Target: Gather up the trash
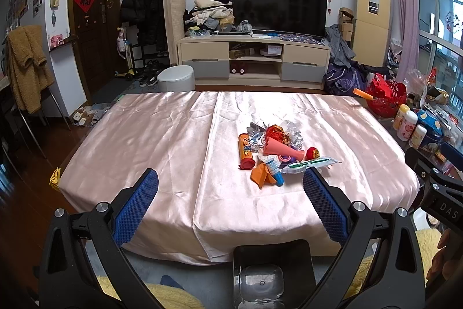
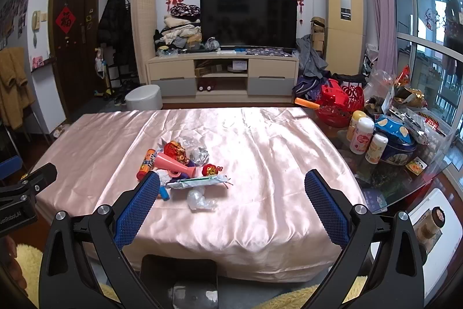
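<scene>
A pile of trash (image 1: pixel 275 149) lies in the middle of a table covered with a pink satin cloth (image 1: pixel 162 141). It holds an orange tube (image 1: pixel 245 150), a pink cone (image 1: pixel 282 150), a silver wrapper (image 1: pixel 311 163), an orange scrap (image 1: pixel 260 175), a small blue bottle (image 1: pixel 275 171) and foil pieces. The same pile shows in the right wrist view (image 2: pixel 182 161), with a clear plastic bit (image 2: pixel 199 200) nearest. My left gripper (image 1: pixel 231 184) is open and empty, held short of the pile. My right gripper (image 2: pixel 232 184) is open and empty, to the right of the pile.
A black bin (image 1: pixel 272 265) stands below the table's near edge, also in the right wrist view (image 2: pixel 179 280). Bottles (image 2: pixel 361 139), a blue tin (image 2: pixel 399 146), a red basket (image 2: pixel 338 106) and snack bags crowd the table's right end. A TV stand (image 1: pixel 254 60) is behind.
</scene>
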Demonstrator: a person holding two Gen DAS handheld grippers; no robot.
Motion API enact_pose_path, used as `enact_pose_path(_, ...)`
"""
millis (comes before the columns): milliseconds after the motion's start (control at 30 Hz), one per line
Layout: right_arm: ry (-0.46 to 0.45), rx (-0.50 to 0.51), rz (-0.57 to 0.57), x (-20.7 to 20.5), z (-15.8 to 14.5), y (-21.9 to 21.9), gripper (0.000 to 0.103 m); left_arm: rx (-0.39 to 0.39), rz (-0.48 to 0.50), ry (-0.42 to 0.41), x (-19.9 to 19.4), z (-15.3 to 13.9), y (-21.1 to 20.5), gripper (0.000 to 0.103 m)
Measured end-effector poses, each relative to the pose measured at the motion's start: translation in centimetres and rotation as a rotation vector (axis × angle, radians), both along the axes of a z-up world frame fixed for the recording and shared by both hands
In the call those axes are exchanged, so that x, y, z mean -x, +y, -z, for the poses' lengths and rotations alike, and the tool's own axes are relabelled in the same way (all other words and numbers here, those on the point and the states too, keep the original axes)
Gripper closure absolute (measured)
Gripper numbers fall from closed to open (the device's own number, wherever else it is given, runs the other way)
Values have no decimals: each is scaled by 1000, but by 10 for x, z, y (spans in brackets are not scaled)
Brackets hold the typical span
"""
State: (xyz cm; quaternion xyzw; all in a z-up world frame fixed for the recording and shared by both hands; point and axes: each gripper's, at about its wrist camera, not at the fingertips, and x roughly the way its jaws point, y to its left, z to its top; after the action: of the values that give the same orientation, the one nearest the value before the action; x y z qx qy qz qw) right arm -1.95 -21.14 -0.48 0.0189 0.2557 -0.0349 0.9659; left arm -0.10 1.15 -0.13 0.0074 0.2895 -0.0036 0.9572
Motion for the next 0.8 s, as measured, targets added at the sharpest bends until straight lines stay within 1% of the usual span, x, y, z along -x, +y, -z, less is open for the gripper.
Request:
enact_pose_path(233, -34, -4, 4, 2, -1, -1, 3, -1, -1, 0, 0, 0, 0, 8)
enact_pose_path(333, -30, 5, 14, 0, 0, -2, 3, -2, -1, 0, 0, 0, 0, 8)
enact_pose_path(467, -8, -8, 27, -3, 4, -7, 3, -7, -6, 8, -3, 4, 4, 8)
enact_pose_path(667, 35, -24, 40, -15, 17, -14, 3, -13, -7, 47, -15, 17, 6, 8)
enact_pose_path(800, 90, -42, 12, -26, 31, -16, 3, -22, 1, 76, -25, 31, 7, 8)
